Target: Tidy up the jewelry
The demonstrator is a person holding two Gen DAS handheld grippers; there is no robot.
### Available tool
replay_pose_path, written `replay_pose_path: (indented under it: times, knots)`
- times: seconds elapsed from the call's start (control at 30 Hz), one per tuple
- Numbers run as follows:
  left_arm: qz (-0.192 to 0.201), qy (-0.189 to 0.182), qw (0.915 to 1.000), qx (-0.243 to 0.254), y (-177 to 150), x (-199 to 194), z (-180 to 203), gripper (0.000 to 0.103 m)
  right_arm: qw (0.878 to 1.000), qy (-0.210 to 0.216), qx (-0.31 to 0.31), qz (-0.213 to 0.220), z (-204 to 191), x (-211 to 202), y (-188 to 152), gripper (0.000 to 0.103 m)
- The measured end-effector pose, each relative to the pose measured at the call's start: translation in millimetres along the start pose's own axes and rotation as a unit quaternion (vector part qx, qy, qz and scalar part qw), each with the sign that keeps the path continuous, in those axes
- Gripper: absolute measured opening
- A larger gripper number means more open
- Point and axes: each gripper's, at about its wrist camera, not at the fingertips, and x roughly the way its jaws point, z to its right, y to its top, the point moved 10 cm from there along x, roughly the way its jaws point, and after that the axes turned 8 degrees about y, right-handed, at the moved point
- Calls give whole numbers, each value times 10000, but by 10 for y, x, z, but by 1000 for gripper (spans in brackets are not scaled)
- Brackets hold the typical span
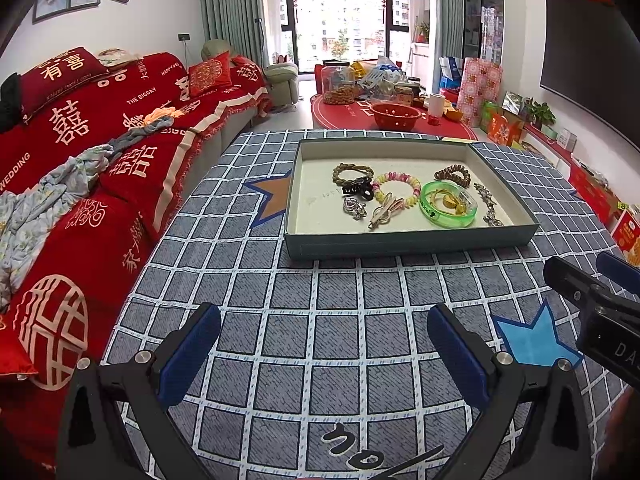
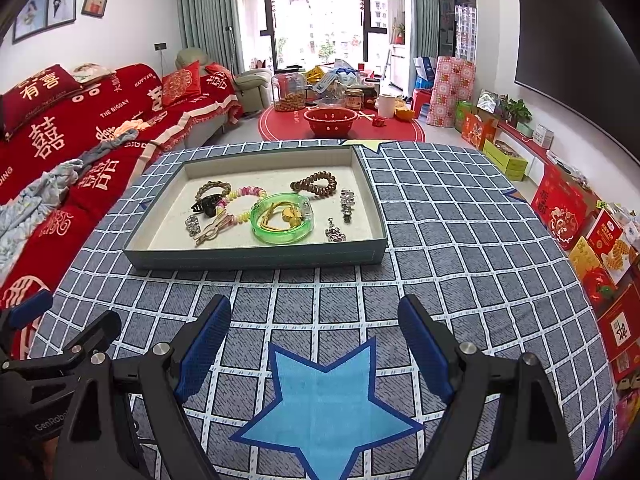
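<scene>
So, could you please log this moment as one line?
left gripper: open, empty | right gripper: open, empty | tray: holds jewelry, untouched | green bangle: in tray

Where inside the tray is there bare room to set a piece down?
Bare floor runs along the tray's left wall, left of the black claw clip, and along the back wall. The middle and right are crowded around the green bangle.

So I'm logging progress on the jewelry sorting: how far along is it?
Barely begun, by the look of it. Done: nothing visibly sorted; the green bangle, bead bracelet and clips lie jumbled in the tray. In hand: nothing; left tool and right tool are open and empty, short of the tray. Left: all of it.
</scene>
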Motion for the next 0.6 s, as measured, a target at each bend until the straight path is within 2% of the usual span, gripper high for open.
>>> replay_pose_path:
  times: [0.6]
  knots:
    - [3, 0, 10000, 1, -2, 0, 5, 103, 10000, 12, -11, 2, -8, 2, 5, 87]
